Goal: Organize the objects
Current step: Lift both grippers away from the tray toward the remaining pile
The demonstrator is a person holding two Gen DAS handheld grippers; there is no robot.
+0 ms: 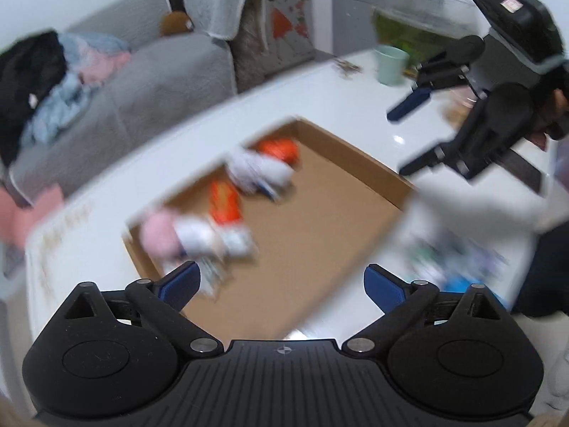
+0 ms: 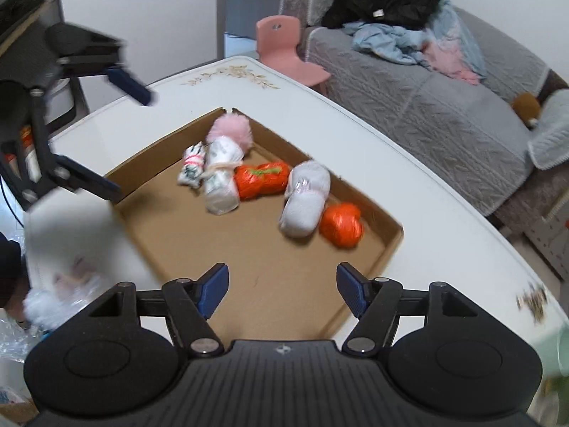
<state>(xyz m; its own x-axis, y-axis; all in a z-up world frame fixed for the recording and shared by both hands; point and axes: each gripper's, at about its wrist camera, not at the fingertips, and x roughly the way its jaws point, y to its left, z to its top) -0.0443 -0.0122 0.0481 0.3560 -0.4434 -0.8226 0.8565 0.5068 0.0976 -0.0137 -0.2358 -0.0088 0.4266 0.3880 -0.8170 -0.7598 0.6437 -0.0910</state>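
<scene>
Both claws hang above the white surface (image 2: 355, 114) with nothing between their blue pads: the left claw (image 1: 281, 284) is spread wide and the right claw (image 2: 281, 286) gapes. In the cardboard tray (image 2: 249, 277), rolled bundles lie from 10 to 2 o'clock: pink pompom (image 2: 231, 130), white roll (image 2: 220, 181), orange roll (image 2: 261, 179), grey roll (image 2: 304, 203), orange ball (image 2: 341, 226)

Glossy white worktop (image 2: 402, 149) with a floral print near one corner, ringed by plain white walls (image 2: 149, 10). Beyond it a grey quilted sofa (image 2: 441, 114) heaped with black, blue and pink clothes (image 2: 409, 25), plus a small pink chair (image 2: 284, 49) just beside. Farther off, grey cabinets (image 1: 355, 10) and a mint-green cup (image 1: 391, 66) on the worktop.
</scene>
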